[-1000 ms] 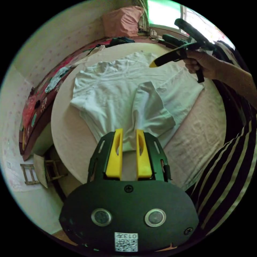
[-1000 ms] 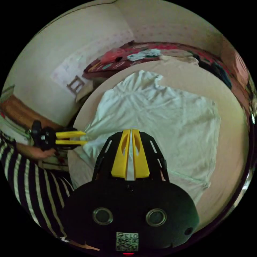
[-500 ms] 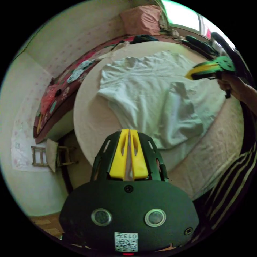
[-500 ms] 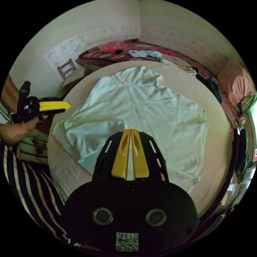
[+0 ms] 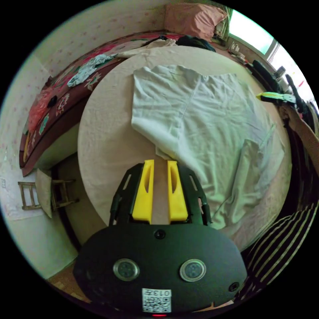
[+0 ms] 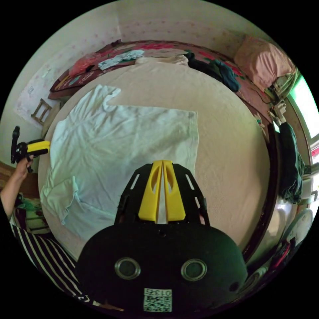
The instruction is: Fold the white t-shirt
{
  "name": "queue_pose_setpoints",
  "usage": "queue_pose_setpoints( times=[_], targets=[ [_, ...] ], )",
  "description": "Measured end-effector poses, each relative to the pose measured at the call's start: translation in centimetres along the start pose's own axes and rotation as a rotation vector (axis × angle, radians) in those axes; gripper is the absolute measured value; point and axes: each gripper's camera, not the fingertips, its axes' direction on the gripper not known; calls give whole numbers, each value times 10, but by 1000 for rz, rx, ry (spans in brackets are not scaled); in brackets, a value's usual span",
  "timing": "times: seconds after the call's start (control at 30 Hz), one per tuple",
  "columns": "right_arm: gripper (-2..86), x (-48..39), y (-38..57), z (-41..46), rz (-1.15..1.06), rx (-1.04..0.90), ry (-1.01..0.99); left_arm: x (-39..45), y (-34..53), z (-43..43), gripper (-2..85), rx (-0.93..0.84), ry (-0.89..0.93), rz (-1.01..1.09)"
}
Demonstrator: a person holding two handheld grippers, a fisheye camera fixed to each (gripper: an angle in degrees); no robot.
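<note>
The white t-shirt (image 5: 206, 119) lies spread on a round table (image 5: 103, 139) covered in beige cloth. One sleeve (image 5: 244, 172) is folded in near the person's side. My left gripper (image 5: 160, 162) hovers open just off the shirt's near corner, with nothing between its jaws. My right gripper (image 5: 265, 96) shows in the left gripper view, held in a hand over the shirt's far edge. In the right gripper view the right gripper (image 6: 162, 162) is shut above the shirt (image 6: 126, 143), near its straight edge, holding nothing. The left gripper (image 6: 43, 147) is at the left edge of that view.
A bed (image 5: 66, 96) with a red floral cover and loose clothes curves behind the table, with a pink pillow (image 6: 262, 61) at its end. A small wooden stool (image 5: 30, 196) stands by the wall. Dark garments (image 6: 290, 159) hang near the window. The person's striped top (image 5: 282, 239) is at the table's edge.
The left gripper's jaws were together half a second ago and now stand apart. The shirt lies flatter, with the folded sleeve now near the person. Both cameras have swung round the table.
</note>
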Motion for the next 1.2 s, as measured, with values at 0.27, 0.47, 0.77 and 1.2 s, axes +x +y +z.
queue_pose_setpoints(
  times=[0.27,0.47,0.77,1.2],
  targets=[
    [4,14,23,4,-8,-21,-4,-11,-26,3,49,-6,-12,53],
    [2,33,36,4,8,8,-20,-19,-27,-3,8,-39,-57,76],
    [4,68,52,-10,61,-4,-62,-102,25,-16,29,25,105,-296],
    [70,110,220,-72,253,-65,51,3,124,-50,131,-73,174,-191]
  ],
)
